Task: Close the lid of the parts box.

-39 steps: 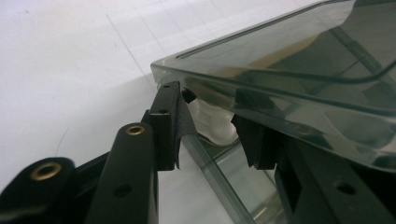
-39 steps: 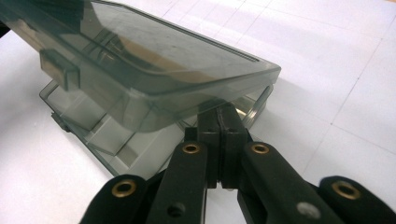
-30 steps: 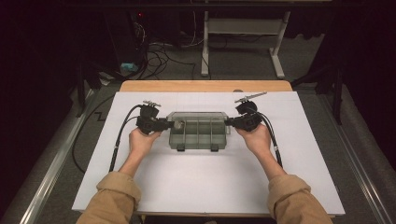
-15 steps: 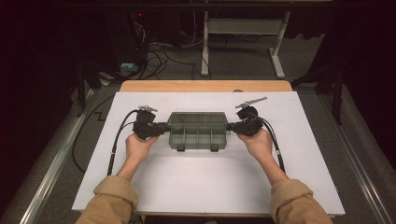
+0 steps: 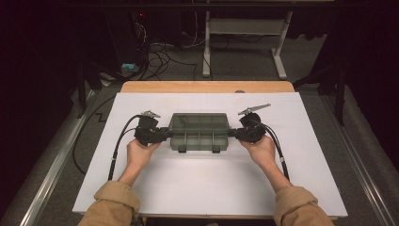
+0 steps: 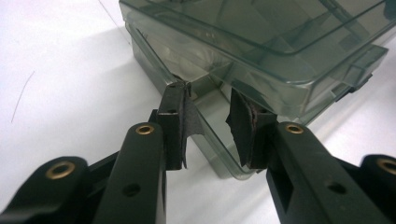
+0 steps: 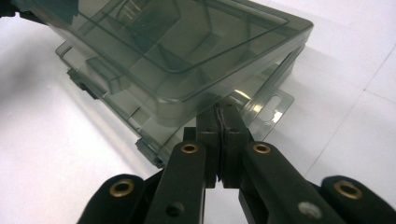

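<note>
A smoky clear plastic compartment box point(image 5: 199, 134) lies on the white sheet point(image 5: 207, 188), its lid tilted up above the base. My left gripper point(image 5: 167, 133) is at the box's left end. In the left gripper view the box point(image 6: 261, 56) has its end wall between the pads of the left gripper point(image 6: 212, 116), which is open and apart from it. My right gripper point(image 5: 231, 133) is at the box's right end. In the right gripper view the right gripper point(image 7: 224, 126) is shut on the end edge of the box point(image 7: 163, 60), just under the lid rim.
The sheet covers a wooden table point(image 5: 207, 86) with bare room in front of and beside the box. Black cables point(image 5: 117, 141) trail from both grippers over the sheet's sides. A hanging tab point(image 7: 273, 109) juts from the box's end. A white desk frame point(image 5: 244, 47) stands beyond the table.
Both hands have shifted a little toward the near edge at the box's ends. The box stays in the same place.
</note>
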